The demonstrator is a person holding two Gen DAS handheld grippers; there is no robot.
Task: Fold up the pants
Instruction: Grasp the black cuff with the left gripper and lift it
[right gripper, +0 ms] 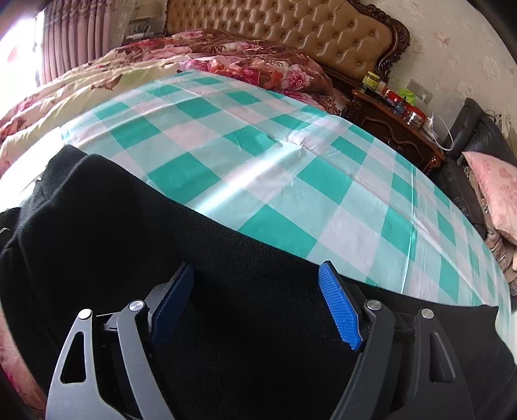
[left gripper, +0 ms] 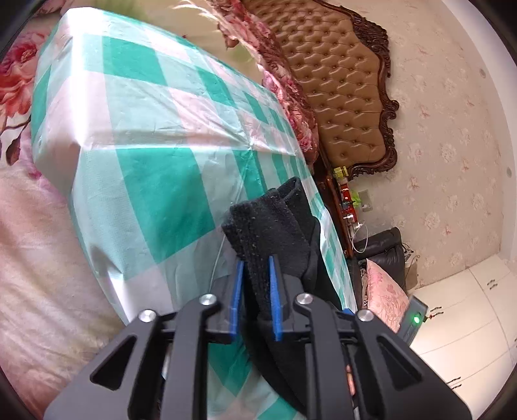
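Note:
The black pants (right gripper: 135, 232) lie spread on a green and white checked sheet (right gripper: 258, 155) over the bed. My right gripper (right gripper: 257, 274) is open, its blue pads (right gripper: 339, 307) wide apart just above the black cloth. In the left wrist view my left gripper (left gripper: 255, 268) is shut on a bunched end of the black pants (left gripper: 274, 223), held up above the checked sheet (left gripper: 155, 135). The rest of that cloth hangs down behind the fingers.
A tufted brown headboard (right gripper: 290, 29) and floral quilts (right gripper: 245, 61) stand at the far side. A dark nightstand (right gripper: 397, 122) with small items, a black chair (right gripper: 478, 135) and a pink pillow (right gripper: 497, 190) are on the right. White cabinets (left gripper: 468, 310) show in the left wrist view.

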